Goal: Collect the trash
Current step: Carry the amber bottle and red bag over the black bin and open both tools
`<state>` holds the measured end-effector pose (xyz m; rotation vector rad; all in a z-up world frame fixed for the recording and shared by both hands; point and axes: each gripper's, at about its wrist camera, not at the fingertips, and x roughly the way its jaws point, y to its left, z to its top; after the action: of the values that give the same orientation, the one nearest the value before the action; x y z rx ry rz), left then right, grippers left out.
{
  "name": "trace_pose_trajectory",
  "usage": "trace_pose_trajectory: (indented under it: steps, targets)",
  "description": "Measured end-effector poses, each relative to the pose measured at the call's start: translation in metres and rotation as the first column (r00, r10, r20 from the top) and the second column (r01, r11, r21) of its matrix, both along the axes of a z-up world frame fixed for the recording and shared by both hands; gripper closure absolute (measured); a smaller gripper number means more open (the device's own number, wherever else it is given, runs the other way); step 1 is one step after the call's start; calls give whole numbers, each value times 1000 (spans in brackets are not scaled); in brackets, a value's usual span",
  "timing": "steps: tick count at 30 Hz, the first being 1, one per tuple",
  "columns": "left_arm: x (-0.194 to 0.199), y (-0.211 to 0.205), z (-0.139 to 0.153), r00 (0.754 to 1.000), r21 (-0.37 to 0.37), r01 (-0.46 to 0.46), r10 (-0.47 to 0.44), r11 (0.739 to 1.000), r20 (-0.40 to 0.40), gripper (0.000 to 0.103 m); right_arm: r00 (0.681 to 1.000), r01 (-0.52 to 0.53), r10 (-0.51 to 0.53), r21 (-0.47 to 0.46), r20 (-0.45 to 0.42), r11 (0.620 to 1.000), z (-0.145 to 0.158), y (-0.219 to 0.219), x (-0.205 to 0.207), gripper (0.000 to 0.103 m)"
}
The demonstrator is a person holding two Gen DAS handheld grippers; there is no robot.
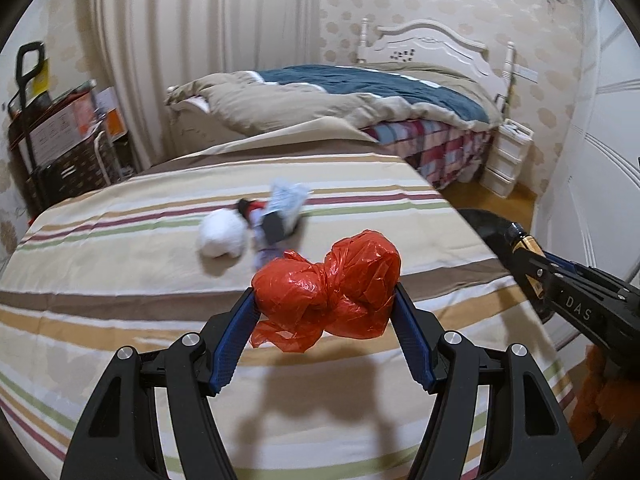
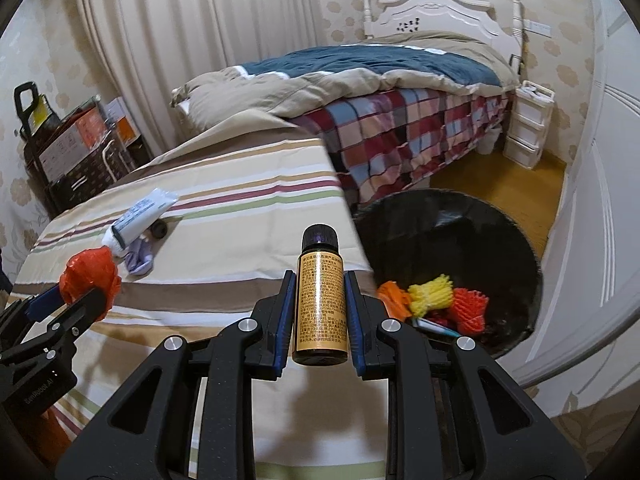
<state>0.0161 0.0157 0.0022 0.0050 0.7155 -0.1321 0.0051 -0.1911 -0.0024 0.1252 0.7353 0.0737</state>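
Left gripper (image 1: 325, 300): its blue-padded jaws stand about half apart and press on either side of a crumpled red plastic bag (image 1: 328, 292), which is lifted clear above the striped cloth (image 1: 120, 280); in the right wrist view the same gripper (image 2: 86, 292) shows at the left edge with the red bundle (image 2: 90, 276) in it.
Striped cloth: a flat surface covered in beige, brown, maroon and green bands, running from the near edge back toward the bed (image 2: 360, 80).
Loose trash on the cloth: a white crumpled wad (image 1: 222, 236), a pale blue-and-white tube (image 2: 144, 212) lying tilted, a small dark round piece (image 2: 159, 229) just beside the tube, and a pale lilac scrap (image 2: 138, 262) at the tube's near end; all lie close together beyond the left gripper.
Right gripper (image 2: 319, 300): jaws nearly together, clamped on a small brown bottle (image 2: 319, 300) with a gold label and a black cap, held upright above the cloth's right edge.
Trash bin (image 2: 460, 232): round, lined in black, on the floor to the right of the cloth; it already holds orange (image 2: 394, 294), yellow (image 2: 434, 292) and red foam netting (image 2: 470, 308).
Room behind: curtain (image 2: 200, 40), bed with plaid cover, white drawer unit (image 2: 528, 124).
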Motion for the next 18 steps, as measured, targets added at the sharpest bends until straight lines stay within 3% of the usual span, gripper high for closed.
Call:
trace_pose_trajectory:
  steps: [18]
  targets:
    - [37, -92, -4, 988, 14, 154, -154, 988, 12, 37, 985, 173, -173, 0, -4, 985, -10, -84, 14, 80]
